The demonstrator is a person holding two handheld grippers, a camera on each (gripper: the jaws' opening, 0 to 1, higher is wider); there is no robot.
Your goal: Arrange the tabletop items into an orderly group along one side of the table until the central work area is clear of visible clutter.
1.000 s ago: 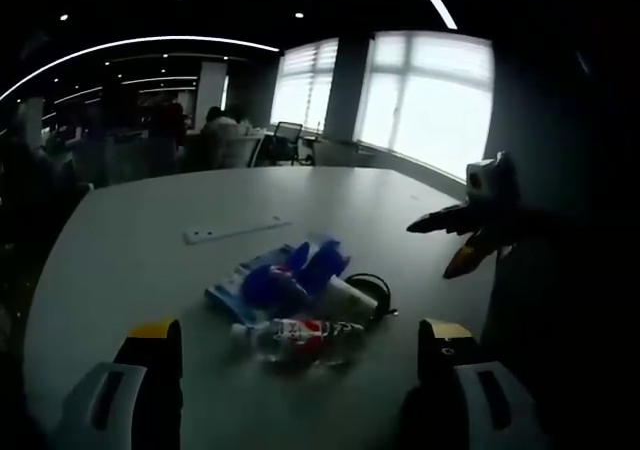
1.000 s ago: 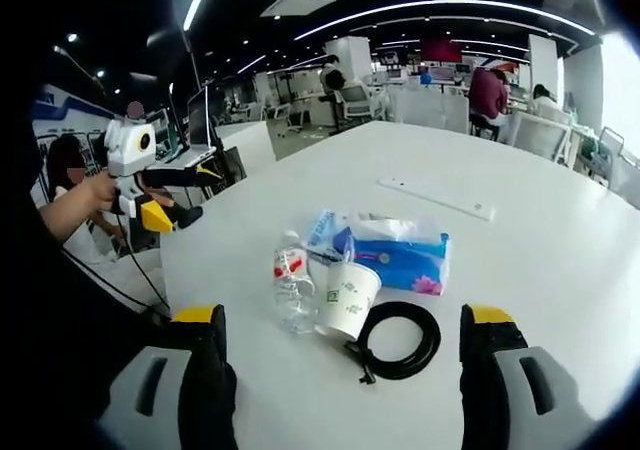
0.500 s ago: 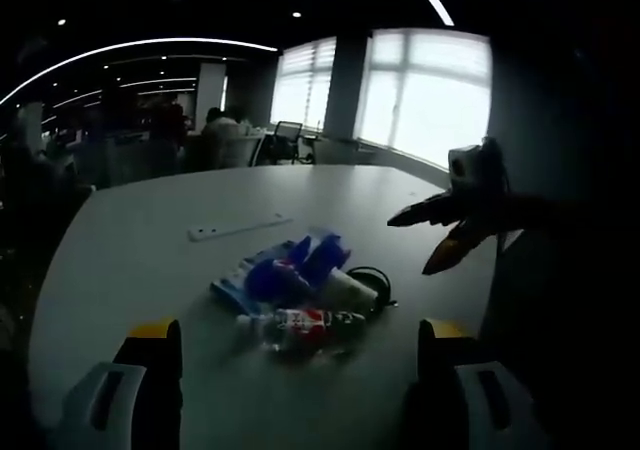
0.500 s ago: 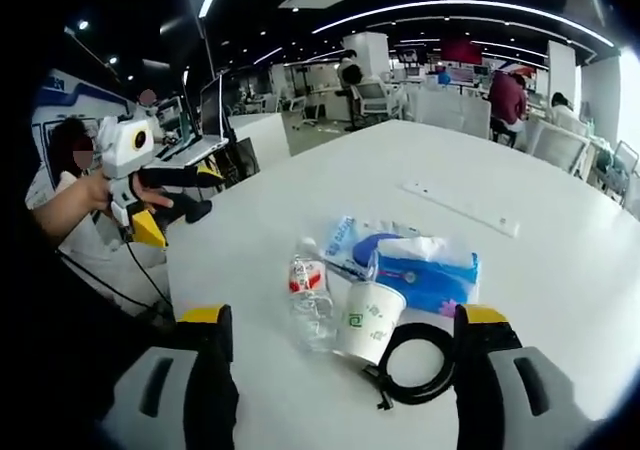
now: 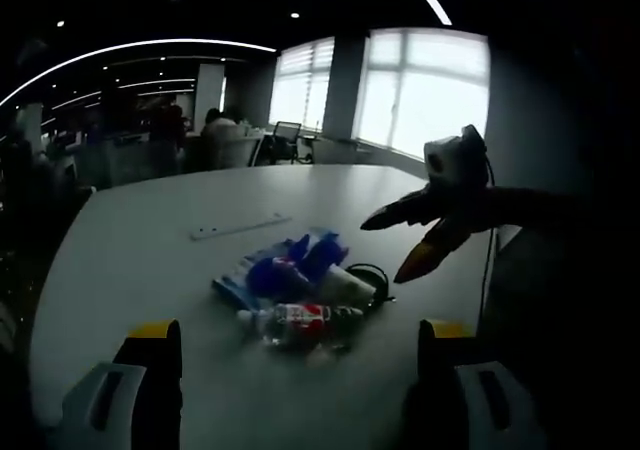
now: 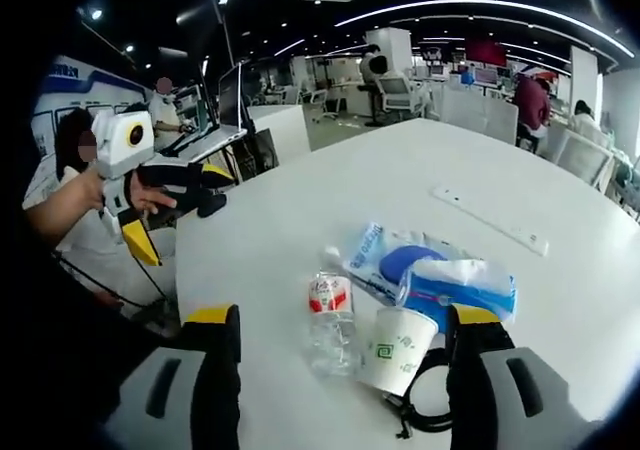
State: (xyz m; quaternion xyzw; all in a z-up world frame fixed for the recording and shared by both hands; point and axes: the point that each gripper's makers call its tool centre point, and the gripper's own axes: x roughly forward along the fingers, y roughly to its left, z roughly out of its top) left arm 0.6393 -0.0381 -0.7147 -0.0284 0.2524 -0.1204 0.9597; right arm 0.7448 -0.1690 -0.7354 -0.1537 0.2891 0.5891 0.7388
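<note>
While the left claw (image 5: 290, 370) hangs spread and empty in the left gripper view, the clutter sits dead ahead between its jaws: water bottle (image 5: 296, 320) nearest, lying crosswise on the worktop (image 5: 130, 260), blue tissue pack (image 5: 285, 270) behind; the right claw (image 5: 400, 242) reaches in from the right, its jaws parted. From the right gripper view, own claw (image 6: 335, 370) spread, empty; bottle (image 6: 330, 320) upright beside paper cup (image 6: 395, 348), both just ahead between the jaws, so the right claw looks nearer. Left claw (image 6: 175, 225) well apart, off the worktop edge.

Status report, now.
Left gripper and right gripper open, empty. Bottle, cup, tissue pack and cable clustered mid-table. Nothing blocking.
</note>
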